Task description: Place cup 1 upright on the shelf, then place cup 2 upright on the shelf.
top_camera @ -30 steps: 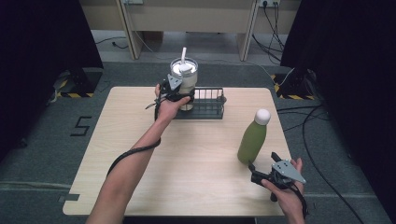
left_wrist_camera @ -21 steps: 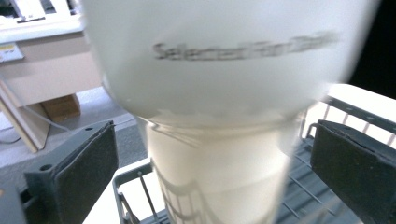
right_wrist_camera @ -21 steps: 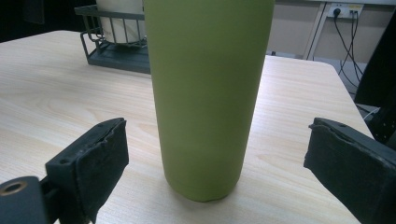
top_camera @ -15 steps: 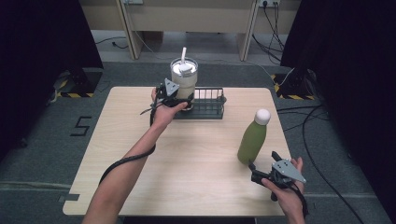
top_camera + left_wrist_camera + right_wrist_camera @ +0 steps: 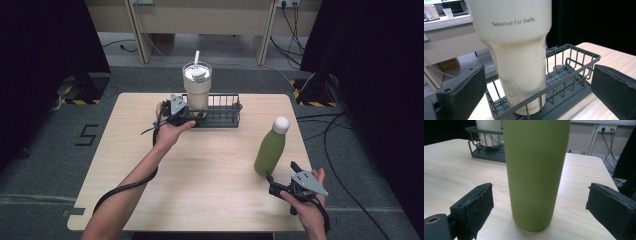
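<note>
The left gripper (image 5: 192,116) has just let go of the cream tumbler (image 5: 516,57): its jaws have been opening and now stand wide, the tumbler between them but untouched, slightly farther off than a moment ago. The tumbler stands upright in the wire rack (image 5: 220,111) on the bench (image 5: 210,170), so that placement looks finished. The right gripper (image 5: 276,184) has its jaws released too, the green bottle (image 5: 536,172) upright between them, likely the next pick.

Cream tumbler (image 5: 196,89) (dark lettering), grey basket (image 5: 224,116), green bottle (image 5: 270,150).
</note>
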Motion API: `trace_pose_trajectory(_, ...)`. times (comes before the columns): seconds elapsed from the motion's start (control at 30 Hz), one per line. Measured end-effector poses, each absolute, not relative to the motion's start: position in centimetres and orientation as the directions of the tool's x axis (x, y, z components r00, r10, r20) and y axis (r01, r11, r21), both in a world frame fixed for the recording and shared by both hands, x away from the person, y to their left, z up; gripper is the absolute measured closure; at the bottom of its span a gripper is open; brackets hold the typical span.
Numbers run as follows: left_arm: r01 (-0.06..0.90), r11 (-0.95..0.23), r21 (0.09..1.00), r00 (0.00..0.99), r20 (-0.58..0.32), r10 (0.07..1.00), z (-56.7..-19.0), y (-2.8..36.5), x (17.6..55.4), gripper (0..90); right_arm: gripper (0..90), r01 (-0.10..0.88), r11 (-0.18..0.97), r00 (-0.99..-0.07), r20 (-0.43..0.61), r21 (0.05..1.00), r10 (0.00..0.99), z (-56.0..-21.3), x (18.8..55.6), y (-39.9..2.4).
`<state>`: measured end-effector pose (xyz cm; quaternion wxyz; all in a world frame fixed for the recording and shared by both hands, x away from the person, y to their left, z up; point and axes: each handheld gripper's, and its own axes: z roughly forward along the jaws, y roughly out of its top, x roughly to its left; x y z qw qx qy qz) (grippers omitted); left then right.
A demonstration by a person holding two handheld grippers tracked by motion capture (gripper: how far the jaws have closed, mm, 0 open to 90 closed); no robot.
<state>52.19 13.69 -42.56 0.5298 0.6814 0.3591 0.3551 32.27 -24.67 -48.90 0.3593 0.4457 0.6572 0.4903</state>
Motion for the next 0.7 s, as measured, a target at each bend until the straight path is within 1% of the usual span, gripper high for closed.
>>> trace_pose_trajectory(0.27,0.114,-0.194,0.974,0.491,0.114,0.863,-42.6,14.0,51.2,0.0,7.4,0.222,0.109,-0.336,-0.029,0.969,0.942,-48.5,32.3,-25.0)
trace_pose_trajectory(0.7,0.114,-0.201,0.973,0.494,0.12,0.861,-43.4,15.1,49.3,0.0,7.5,0.202,0.123,-0.354,-0.045,0.972,0.934,-47.7,32.5,-24.8)
